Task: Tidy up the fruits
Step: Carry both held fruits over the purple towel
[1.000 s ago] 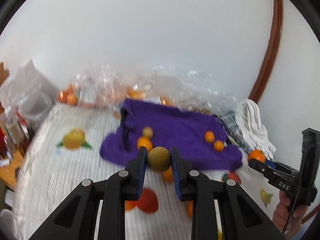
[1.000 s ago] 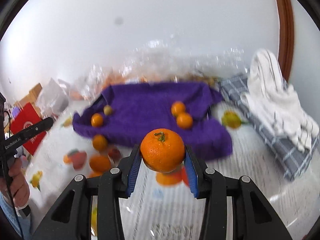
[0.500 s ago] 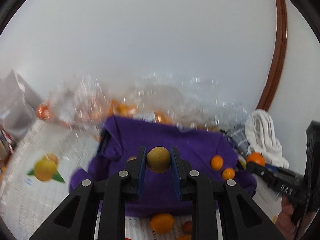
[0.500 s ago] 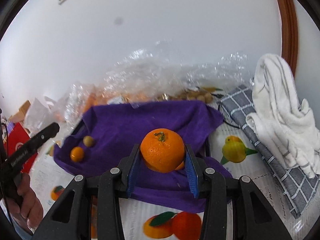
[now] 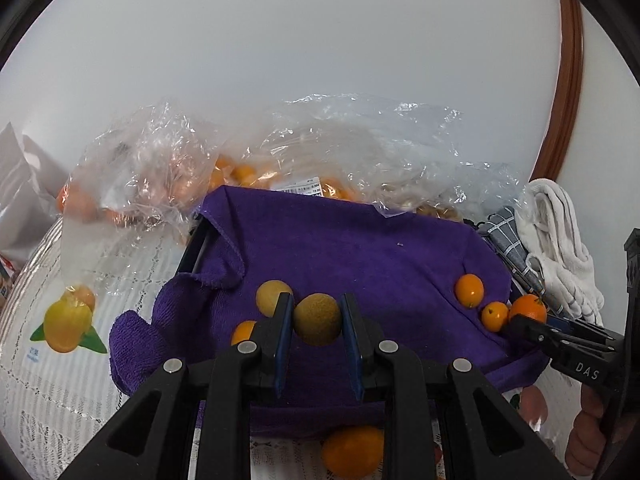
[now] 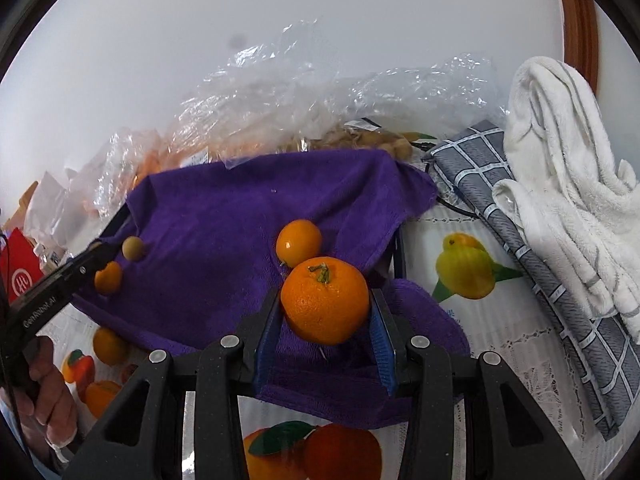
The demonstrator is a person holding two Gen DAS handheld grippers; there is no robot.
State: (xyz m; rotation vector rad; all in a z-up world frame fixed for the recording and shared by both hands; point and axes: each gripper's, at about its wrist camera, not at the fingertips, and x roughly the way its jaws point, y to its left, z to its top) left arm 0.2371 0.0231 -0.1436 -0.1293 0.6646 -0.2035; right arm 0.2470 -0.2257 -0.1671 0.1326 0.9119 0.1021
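Observation:
My left gripper (image 5: 318, 322) is shut on a small brownish-yellow round fruit (image 5: 317, 319), held over the left part of a purple towel (image 5: 352, 248). A similar yellow fruit (image 5: 272, 297) and a small orange fruit (image 5: 243, 332) lie on the towel beside it. My right gripper (image 6: 325, 312) is shut on a mandarin (image 6: 325, 305) with a green stem, over the towel's (image 6: 224, 232) right part, next to a small orange fruit (image 6: 298, 242). Two small orange fruits (image 5: 469, 289) lie at the towel's right in the left wrist view.
Clear plastic bags of fruit (image 5: 256, 168) lie behind the towel. A white towel (image 6: 568, 184) and a grey checked cloth (image 6: 520, 240) lie at the right. A loose orange fruit (image 5: 352, 452) lies on the printed tablecloth (image 5: 48, 360) in front of the towel.
Both grippers have moved forward and lower over the purple towel, each still holding its fruit. The towel and the fruits on it now look closer.

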